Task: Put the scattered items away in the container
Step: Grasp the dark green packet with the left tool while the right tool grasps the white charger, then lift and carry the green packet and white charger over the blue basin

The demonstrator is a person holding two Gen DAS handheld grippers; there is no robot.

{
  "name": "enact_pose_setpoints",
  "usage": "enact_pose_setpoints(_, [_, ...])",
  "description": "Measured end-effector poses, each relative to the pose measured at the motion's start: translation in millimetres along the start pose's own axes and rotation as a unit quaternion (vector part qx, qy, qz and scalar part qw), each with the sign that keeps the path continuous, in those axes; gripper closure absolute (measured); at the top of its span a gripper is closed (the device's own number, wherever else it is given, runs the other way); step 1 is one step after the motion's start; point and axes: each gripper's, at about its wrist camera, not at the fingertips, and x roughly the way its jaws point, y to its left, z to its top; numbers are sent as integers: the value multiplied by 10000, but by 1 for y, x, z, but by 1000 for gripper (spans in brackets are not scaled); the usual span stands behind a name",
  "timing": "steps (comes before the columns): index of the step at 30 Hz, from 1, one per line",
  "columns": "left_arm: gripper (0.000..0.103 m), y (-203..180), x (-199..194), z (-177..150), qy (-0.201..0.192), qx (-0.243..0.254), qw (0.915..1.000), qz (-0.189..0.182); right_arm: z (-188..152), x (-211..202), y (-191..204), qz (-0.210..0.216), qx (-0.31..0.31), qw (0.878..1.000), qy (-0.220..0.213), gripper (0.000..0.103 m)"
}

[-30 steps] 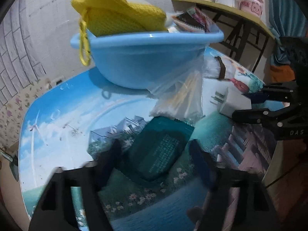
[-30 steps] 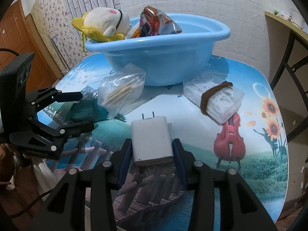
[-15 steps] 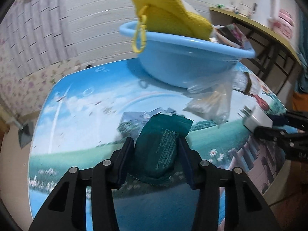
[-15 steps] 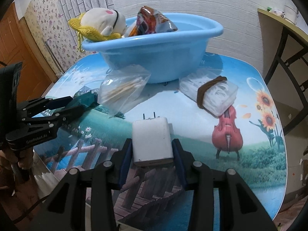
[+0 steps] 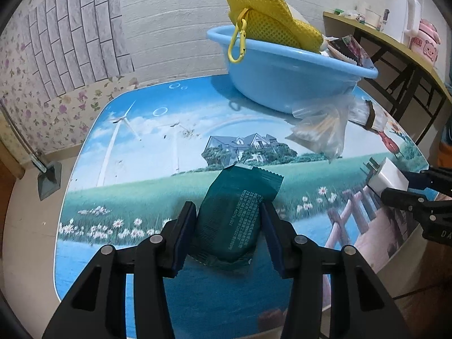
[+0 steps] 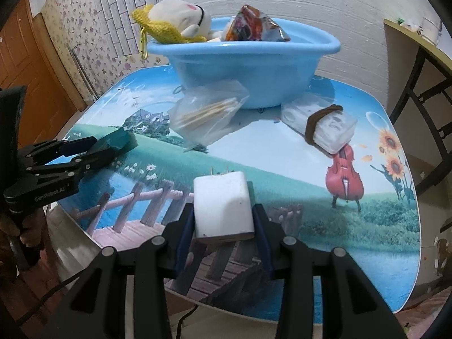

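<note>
My left gripper [image 5: 230, 227] is shut on a dark green snack packet [image 5: 234, 214] and holds it over the near part of the table; it also shows in the right wrist view [image 6: 118, 141]. My right gripper [image 6: 224, 226] is shut on a white wall charger [image 6: 223, 206] with its prongs pointing away, also seen in the left wrist view [image 5: 388, 173]. The blue basin [image 6: 248, 70] stands at the back of the table and holds a yellow mesh pouch [image 5: 271, 25], a plush toy [image 6: 180, 18] and a snack bag [image 6: 254, 25].
A clear bag of cotton swabs [image 6: 209, 113] leans against the basin's front. A white pack bound by a brown band [image 6: 325, 127] lies to the basin's right. The picture-printed table [image 6: 282, 169] ends close to me. A shelf on black legs [image 5: 395, 56] stands at the right.
My left gripper closed on the green packet and drew back from the basin, lifting the packet. My right gripper kept hold of the charger and pulled slightly back and up.
</note>
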Motion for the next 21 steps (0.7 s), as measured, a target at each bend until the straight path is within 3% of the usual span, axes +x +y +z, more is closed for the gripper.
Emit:
enact_pose_setpoints(2, [52, 0, -2, -1, 4, 20, 10000, -13, -1, 0, 1, 34, -1, 10000, 32, 63])
enact_pose_setpoints(6, [32, 1, -7, -7, 15, 88, 9995, -298, -4, -3, 5, 140, -32, 9999, 75, 62])
enact_pose_setpoints(14, [29, 4, -9, -15, 54, 180, 9991, -388, -3, 0, 8, 124, -28, 9999, 115, 61])
enact_pose_setpoints(16, [28, 4, -6, -14, 87, 221, 9990, -378, -2, 1, 8, 118, -24, 9999, 103, 55])
enact_pose_setpoints(21, [19, 2, -2, -14, 45, 305, 9991, -292, -1, 3, 12, 15, -116, 9999, 54, 52])
